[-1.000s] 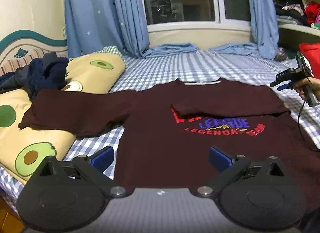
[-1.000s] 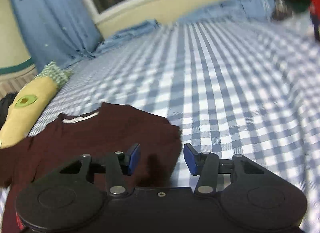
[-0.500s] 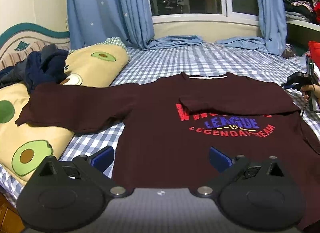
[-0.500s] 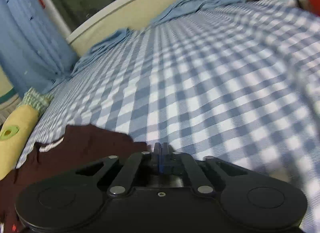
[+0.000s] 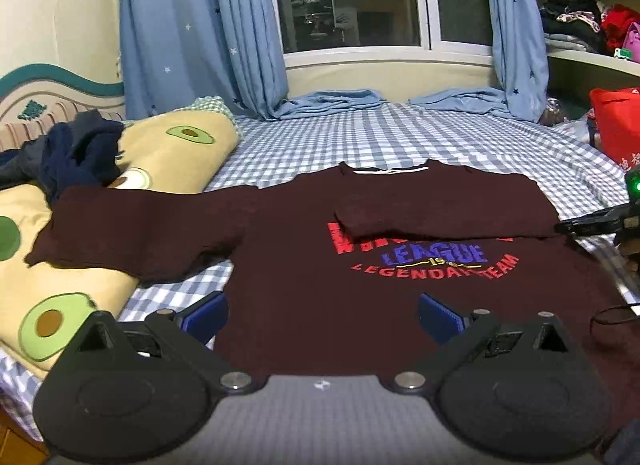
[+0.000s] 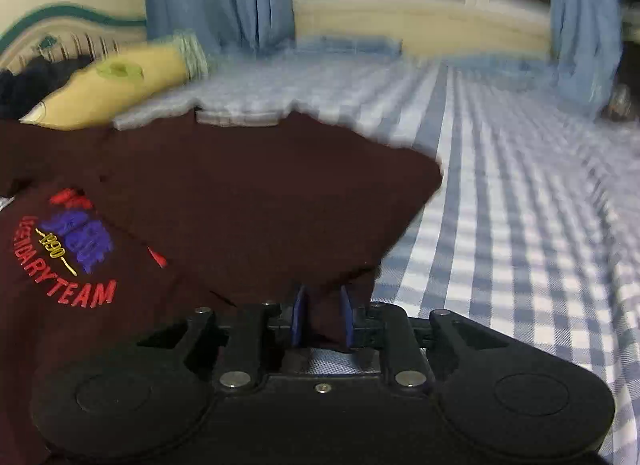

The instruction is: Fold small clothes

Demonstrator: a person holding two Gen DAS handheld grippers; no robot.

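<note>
My left gripper (image 5: 320, 317) hovers wide open above the maroon shirt (image 5: 320, 265) on the bed (image 5: 380, 137); my right gripper (image 6: 321, 319) is narrowed around the shirt's edge fabric.

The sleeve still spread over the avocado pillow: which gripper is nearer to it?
Left. The left gripper hangs open over the shirt's hem, beside that sleeve; the right gripper sits at the shirt's opposite edge.

Dark window (image 5: 352, 1) behind blue star curtains (image 5: 200, 25); cream wall (image 5: 60, 9); checked bed (image 5: 400, 141); avocado pillows (image 5: 176, 149)
</note>
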